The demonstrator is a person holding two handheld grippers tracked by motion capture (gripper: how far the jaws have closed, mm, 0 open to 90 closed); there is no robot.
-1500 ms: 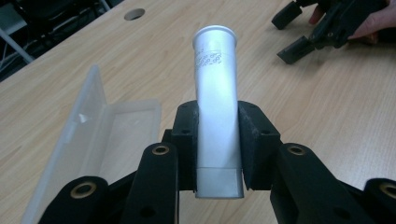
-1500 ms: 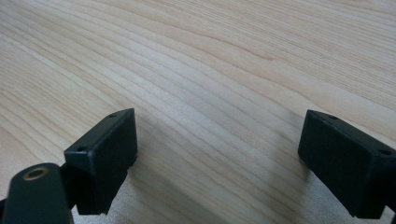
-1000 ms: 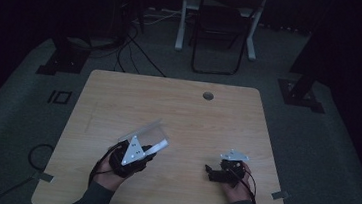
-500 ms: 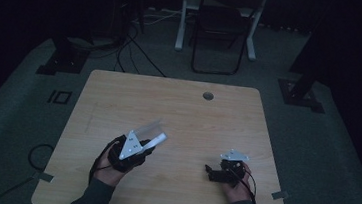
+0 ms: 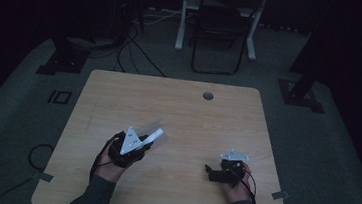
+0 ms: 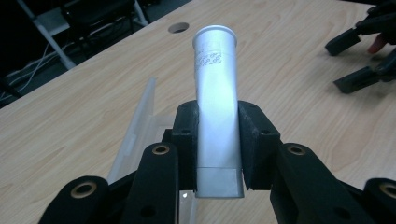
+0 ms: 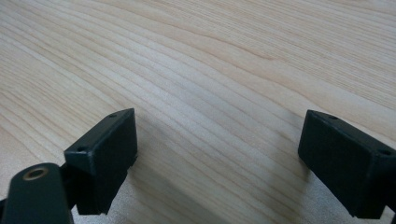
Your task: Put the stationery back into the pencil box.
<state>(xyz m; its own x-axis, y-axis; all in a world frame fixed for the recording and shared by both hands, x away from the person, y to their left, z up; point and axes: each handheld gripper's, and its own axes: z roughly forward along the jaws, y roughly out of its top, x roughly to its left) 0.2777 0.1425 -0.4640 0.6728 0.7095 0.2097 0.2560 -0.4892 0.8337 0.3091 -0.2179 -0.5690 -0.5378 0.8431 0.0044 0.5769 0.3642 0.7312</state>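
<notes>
A dark room surrounds a pale wooden desk (image 5: 178, 112), bare but for the person's two hands and their tools. The left claw (image 6: 217, 140) is clamped on a silvery tube (image 6: 215, 88), which sticks out ahead of the jaws, raised off the desk; a clear plastic strip (image 6: 140, 116) lies just beside it. The right claw (image 7: 219, 154) rests wide apart with nothing between its jaws. The pickup looks done; handing over or placing the tube seems left.
</notes>
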